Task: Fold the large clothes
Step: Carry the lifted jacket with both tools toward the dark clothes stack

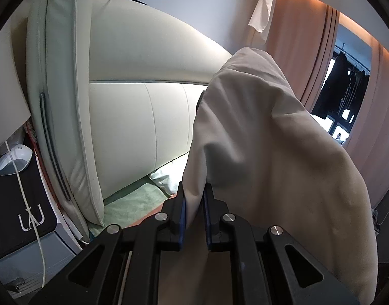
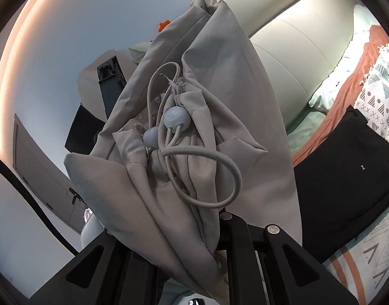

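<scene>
Left wrist view: fingers (image 1: 186,211) pinched on an edge of beige garment (image 1: 270,139), cloth rising from the pinch toward 1 o'clock and draping back down at 3 o'clock, well above the green bedsheet (image 1: 133,198) seen at 9 o'clock beside the padded headboard (image 1: 133,117).

Right wrist view: left-hand finger buried under the same beige garment (image 2: 207,89), right-hand finger (image 2: 235,228) partly bare; pressed together, by every sign clamped on a fold of cloth near the hem. Elastic drawcord (image 2: 214,183) with two round toggles (image 2: 175,118) lying on top, just above the pinch. Long axis of the bundle running from 6 o'clock up to 12 o'clock, where the other gripper (image 2: 110,76) shows at 10 o'clock behind it.

Judged: garment held aloft between both hands, neither nearer the bed (image 2: 308,132); bed lying down toward 3 o'clock from the right hand, next to a black folded item (image 2: 342,178). Loose cord likely to snag when lowered.
</scene>
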A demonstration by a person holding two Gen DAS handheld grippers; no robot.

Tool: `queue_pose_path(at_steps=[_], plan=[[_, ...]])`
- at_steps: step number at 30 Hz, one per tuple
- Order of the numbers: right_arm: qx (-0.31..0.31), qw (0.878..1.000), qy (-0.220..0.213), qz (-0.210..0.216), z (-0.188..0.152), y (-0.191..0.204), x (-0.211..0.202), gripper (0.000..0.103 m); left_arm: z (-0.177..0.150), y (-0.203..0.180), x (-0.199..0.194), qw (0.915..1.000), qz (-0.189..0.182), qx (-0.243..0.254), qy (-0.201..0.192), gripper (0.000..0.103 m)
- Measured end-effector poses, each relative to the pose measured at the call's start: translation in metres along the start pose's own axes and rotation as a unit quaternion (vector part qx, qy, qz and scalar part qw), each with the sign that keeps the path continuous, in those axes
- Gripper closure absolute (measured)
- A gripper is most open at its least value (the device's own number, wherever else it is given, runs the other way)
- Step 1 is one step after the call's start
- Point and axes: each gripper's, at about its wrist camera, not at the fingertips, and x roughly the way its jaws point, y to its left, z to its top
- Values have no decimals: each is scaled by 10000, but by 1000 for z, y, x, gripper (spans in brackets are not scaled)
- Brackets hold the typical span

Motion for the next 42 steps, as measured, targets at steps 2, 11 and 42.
queue_pose_path(at_steps=[2, 11, 42], plan=[[225, 9996, 48, 166, 6, -27, -4, 96, -3, 0, 17, 9999, 90, 44, 52, 90], [719, 9973, 37, 107, 43, -162, -68, 96, -17, -26, 107, 9983, 154, 306, 465, 90], [2416, 9649, -657, -796, 169, -535, -276, 96, -116, -39, 114, 9968, 333, -84, 728, 35]])
